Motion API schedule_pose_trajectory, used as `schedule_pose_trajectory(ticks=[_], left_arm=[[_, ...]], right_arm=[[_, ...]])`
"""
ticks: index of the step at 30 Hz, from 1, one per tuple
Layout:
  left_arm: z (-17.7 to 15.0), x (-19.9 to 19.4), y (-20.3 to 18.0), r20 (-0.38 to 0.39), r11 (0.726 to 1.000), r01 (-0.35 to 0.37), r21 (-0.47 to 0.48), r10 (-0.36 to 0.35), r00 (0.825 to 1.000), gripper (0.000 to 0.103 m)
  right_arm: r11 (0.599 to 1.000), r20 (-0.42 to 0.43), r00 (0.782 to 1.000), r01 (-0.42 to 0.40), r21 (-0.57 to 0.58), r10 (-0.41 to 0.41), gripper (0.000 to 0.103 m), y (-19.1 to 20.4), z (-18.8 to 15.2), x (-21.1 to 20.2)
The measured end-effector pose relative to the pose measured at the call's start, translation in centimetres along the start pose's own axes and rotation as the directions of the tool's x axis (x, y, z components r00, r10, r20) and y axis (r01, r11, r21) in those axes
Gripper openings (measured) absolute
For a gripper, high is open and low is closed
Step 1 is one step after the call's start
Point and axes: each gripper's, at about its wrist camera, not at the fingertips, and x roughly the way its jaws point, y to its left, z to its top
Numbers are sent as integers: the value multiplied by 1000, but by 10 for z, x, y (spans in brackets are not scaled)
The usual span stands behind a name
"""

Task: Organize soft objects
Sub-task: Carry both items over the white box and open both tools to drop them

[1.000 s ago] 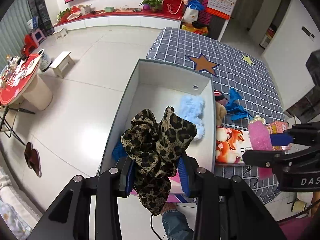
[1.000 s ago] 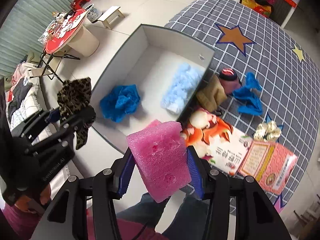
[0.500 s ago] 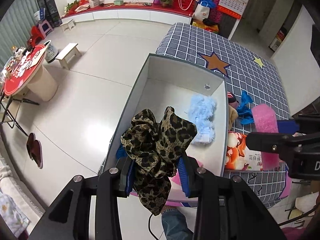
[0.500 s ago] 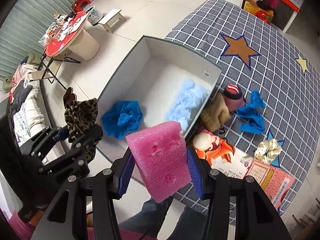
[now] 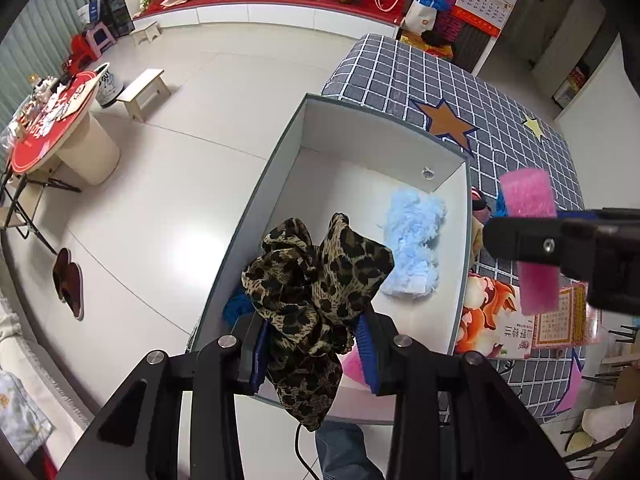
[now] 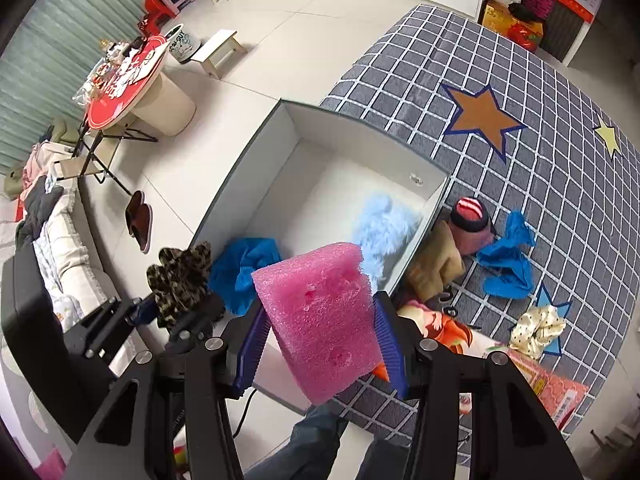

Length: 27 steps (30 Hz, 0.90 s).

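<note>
My left gripper point(image 5: 312, 350) is shut on a leopard-print cloth point(image 5: 316, 280) and holds it above the near end of the open white box point(image 5: 400, 140). My right gripper point(image 6: 320, 344) is shut on a pink foam sponge point(image 6: 324, 316), held above the box's near right corner; the sponge also shows in the left wrist view point(image 5: 532, 236). Inside the box lie a light blue fluffy piece point(image 6: 380, 232) and a blue cloth point(image 6: 248, 268). The left gripper with the leopard cloth point(image 6: 180, 280) shows at the left of the right wrist view.
On the grey checked mat point(image 6: 560, 160) right of the box lie a tan cloth point(image 6: 436, 268), a striped sock ball point(image 6: 470, 220), a blue cloth point(image 6: 508, 264), a cream dotted scrunchie point(image 6: 538, 330) and printed cartons point(image 5: 492, 320). A red round table point(image 6: 124, 84) and stools stand on the tiled floor.
Both grippers have risen and drawn back a little from the box, each keeping its hold. The sponge has moved up and towards the box in the left wrist view.
</note>
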Motion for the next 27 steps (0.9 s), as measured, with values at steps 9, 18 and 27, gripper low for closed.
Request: schedule_pose_trajectory(ticks=[9, 18, 27], left_arm=[[4, 12, -3, -29, 1000, -11, 3, 11, 1000, 40], [7, 20, -4, -45, 1000, -16, 4, 16, 999, 41], [8, 16, -4, -29, 1000, -8, 10, 9, 1000, 66]], right_arm=[[1000, -10, 1000, 6, 4, -6, 52, -3, 7, 8], [1000, -17, 1000, 1, -4, -1, 52, -2, 12, 12], [1000, 5, 1000, -1, 2, 1, 53, -3, 15, 9]])
